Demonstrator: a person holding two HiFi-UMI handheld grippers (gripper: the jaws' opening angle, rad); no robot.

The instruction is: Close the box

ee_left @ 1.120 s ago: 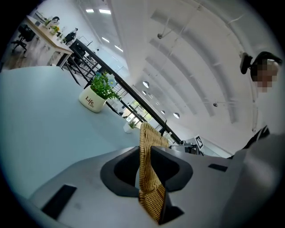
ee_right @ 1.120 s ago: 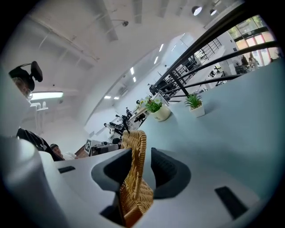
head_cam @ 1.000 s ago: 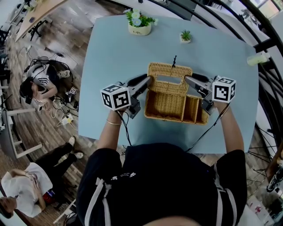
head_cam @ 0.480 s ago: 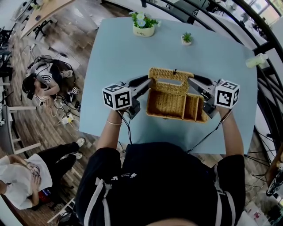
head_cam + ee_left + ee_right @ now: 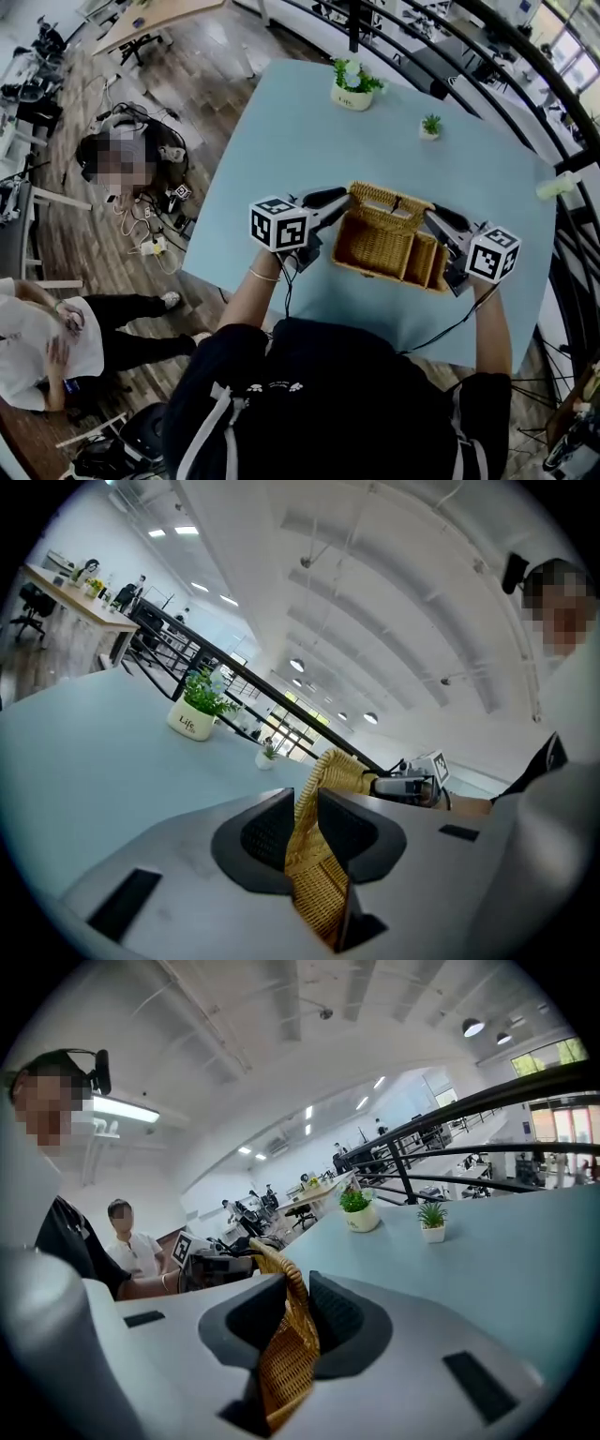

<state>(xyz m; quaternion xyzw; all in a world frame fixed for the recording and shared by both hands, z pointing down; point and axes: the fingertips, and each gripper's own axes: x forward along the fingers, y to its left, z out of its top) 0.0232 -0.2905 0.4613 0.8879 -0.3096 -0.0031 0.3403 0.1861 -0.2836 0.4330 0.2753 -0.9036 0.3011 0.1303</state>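
The wicker lid (image 5: 388,198), judged light and fairly stiff, is clamped at its two side edges by the left gripper (image 5: 343,194) and right gripper (image 5: 431,215).

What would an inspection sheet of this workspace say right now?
Surface: light blue table.
Job's things: wicker box open; its lid stands raised along the far side.
Clutter: two potted plants near the table's far edge.
Grippers: left gripper and right gripper each clamp one end of the lid.
Cables: a cable trails from each gripper back towards the person.
Surroundings: wooden floor, black railing, people sitting on the floor at the left.
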